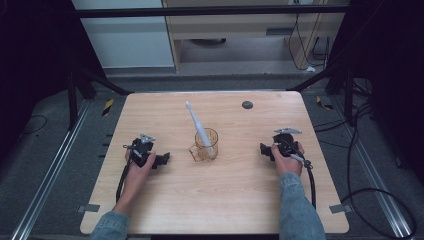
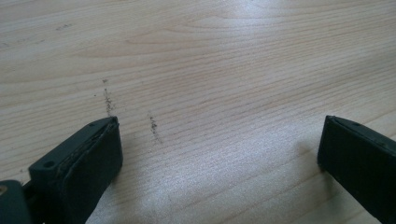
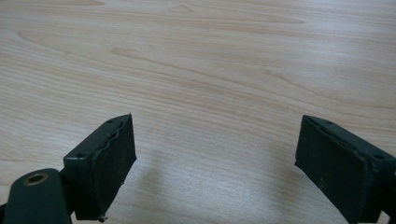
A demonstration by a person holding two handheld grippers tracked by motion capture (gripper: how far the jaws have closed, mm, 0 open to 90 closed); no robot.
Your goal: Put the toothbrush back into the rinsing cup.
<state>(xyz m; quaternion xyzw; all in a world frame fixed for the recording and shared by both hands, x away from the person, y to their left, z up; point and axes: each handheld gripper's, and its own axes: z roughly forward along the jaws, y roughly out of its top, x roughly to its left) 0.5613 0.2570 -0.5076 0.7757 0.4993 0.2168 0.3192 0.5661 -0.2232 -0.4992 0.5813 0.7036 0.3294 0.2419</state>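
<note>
Two grippers rest on one wooden desk (image 1: pixel 225 200), one on each side of a single amber cup (image 1: pixel 206 146) at the middle of the high view. At the left of that frame, the left gripper (image 1: pixel 162 160) lies under one hand (image 1: pixel 137 167) whose denim sleeve (image 1: pixel 107 226) enters from the bottom edge; its black jaws point toward the centre of the frame. In the left gripper view those two jaws stand wide apart over bare wood, nothing between them, with two short dark scuff marks (image 2: pixel 108 100) on the grain just above the jaw at the lower left of the frame.

At the centre of the high view, the cup is see-through, with one handle on its left side. One white toothbrush (image 1: pixel 196 122) stands in it, tilted so its top leans to the upper left of the frame. The cup is well apart from both grippers.

One small dark round spot (image 1: pixel 247 104) shows on the desk toward the upper centre-right of the frame.

At the right, the right gripper (image 1: pixel 264 150) is held by the other hand (image 1: pixel 287 159), jaws pointing toward the cup. In the right gripper view its two jaws are spread wide over plain wood, gripping nothing. One black cable (image 1: pixel 311 182) trails from it toward the bottom of the frame.
</note>
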